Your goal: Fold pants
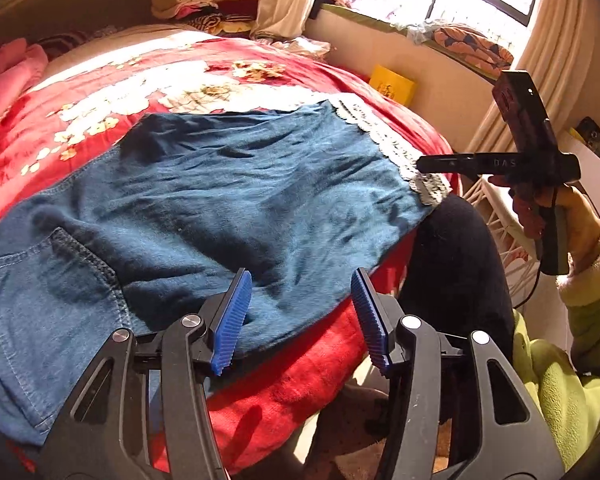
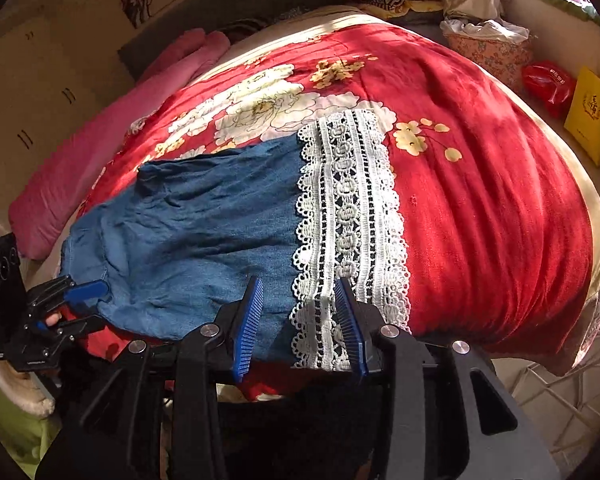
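Blue denim pants with white lace hem spread flat on red floral blanket; left gripper and right gripper both gape wide, holding nothing; a shallow pinch risks catching blanket with denim.

Little can be read. In the left wrist view, the black bar of the right gripper, at about 3 o'clock, bears pale letters that look like "DAS", seen reversed or upside down. The yellow box at 2 o'clock carries a gold emblem, and the red bag beside it has pale characters; both are too small to make out.
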A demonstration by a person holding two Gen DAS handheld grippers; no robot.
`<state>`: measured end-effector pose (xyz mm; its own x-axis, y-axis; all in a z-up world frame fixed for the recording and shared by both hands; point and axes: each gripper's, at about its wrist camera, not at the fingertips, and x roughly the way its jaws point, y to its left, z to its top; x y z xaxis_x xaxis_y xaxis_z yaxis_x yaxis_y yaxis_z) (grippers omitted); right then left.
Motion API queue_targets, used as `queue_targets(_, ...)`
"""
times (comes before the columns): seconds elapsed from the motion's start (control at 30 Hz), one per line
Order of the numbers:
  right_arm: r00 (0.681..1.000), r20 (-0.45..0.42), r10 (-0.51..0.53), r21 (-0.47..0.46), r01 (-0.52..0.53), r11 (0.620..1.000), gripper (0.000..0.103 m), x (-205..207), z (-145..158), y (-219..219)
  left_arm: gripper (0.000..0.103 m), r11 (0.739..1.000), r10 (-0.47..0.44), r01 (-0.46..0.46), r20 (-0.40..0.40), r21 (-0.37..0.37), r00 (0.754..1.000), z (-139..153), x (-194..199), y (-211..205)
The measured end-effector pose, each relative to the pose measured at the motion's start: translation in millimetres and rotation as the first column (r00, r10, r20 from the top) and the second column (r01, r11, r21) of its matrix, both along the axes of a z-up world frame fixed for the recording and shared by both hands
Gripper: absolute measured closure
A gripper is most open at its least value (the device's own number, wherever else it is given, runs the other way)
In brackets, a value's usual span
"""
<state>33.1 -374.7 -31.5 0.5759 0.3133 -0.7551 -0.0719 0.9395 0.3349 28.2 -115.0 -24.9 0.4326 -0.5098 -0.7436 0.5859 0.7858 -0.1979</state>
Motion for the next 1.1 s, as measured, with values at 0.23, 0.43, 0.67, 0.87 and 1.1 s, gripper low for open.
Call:
queue_targets(0.23, 0.998, -0.066, 0.002, -0.036, -0.005, 0.999, 0.066, 7, -28, -3, 0.059, 0.987, 0.159, -0.16, -0.1, -0.008, 0.982, -28, 32, 29)
queue_targets(0.43, 0.997, 0.061, 0.049, 0.031, -0.051, 0.998, 0.043, 1, 16, -9, 0.043, 0.992, 0.126, -0.126, 0.009, -0.015, 0.992, 21, 41, 26)
queue_targets(0.67, 0.994, 0.099, -0.04, 0.088, 0.031, 0.996, 0.036, 63, 40, -45, 0.039, 0.982, 0.175, -0.175, 0.008, 0.071, 0.985, 29, 121, 10)
queue_targets(0.87, 1.0, 0.014, 0.004, 0.117, -0.005, 0.993, 0.035, 121, 20, -53, 0.039, 0.984, 0.152, -0.143, -0.083, 0.11, 0.985, 5, 162, 6)
queue_targets(1.1, 0.994, -0.085, 0.073, 0.217, -0.053, 0.975, 0.058, 146, -20, -49, 0.078, 0.993, 0.082, -0.069, -0.141, 0.094, 0.987, -13, 180, -10)
